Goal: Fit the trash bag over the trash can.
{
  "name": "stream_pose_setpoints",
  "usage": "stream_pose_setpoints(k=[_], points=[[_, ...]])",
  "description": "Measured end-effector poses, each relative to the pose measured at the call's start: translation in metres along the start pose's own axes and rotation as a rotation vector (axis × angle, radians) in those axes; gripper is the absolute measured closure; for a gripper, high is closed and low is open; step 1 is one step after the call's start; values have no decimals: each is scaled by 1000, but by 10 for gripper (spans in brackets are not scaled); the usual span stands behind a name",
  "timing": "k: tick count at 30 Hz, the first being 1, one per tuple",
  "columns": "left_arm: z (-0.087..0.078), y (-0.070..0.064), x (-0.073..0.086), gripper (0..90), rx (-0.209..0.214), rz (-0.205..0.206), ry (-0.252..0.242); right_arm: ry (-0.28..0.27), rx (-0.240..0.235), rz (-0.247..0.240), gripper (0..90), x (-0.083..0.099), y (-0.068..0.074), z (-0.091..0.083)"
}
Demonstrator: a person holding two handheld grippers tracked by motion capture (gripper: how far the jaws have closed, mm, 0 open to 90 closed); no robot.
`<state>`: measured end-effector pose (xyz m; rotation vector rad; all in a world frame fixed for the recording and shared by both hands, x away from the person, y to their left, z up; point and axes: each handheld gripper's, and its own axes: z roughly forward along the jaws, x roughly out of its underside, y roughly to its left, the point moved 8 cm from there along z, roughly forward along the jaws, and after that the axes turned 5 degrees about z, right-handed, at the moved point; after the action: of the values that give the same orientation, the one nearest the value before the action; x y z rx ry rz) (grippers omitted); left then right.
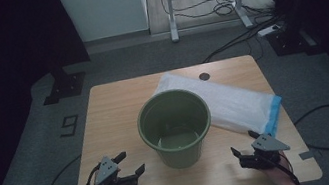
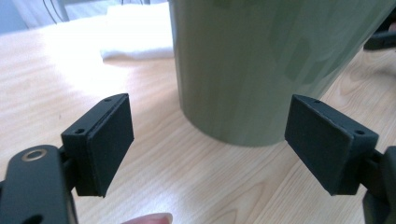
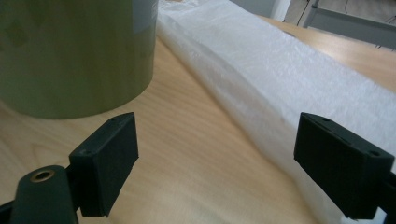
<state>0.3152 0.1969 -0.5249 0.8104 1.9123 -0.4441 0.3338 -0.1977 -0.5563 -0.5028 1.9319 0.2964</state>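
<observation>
From above, a green bucket (image 1: 175, 127) stands mid-table (image 1: 111, 116), a folded white bag (image 1: 227, 99) behind it. The left gripper (image 1: 131, 163) and right gripper (image 1: 243, 143) flank it, jaws apart. Left gripper view: bucket ahead. Right gripper view: bag ahead.

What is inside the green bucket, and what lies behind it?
The green bucket looks empty; its bare bottom shows. Behind it lies a folded white plastic bag with a blue edge, flat on the table. The bucket's rim covers part of the bag.
</observation>
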Motion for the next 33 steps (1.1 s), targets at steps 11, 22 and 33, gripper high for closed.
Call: stream_pose_setpoints(k=[11, 22, 33], points=[[-6, 19, 19, 164, -20, -59, 7, 148, 41, 23, 140, -18, -10, 69], [-11, 33, 36, 165, -67, -90, 50, 289, 137, 41, 210, -6, -22, 117], [-11, 34, 41, 175, -72, -112, 58, 305, 173, 75, 798, 0, -36, 109]])
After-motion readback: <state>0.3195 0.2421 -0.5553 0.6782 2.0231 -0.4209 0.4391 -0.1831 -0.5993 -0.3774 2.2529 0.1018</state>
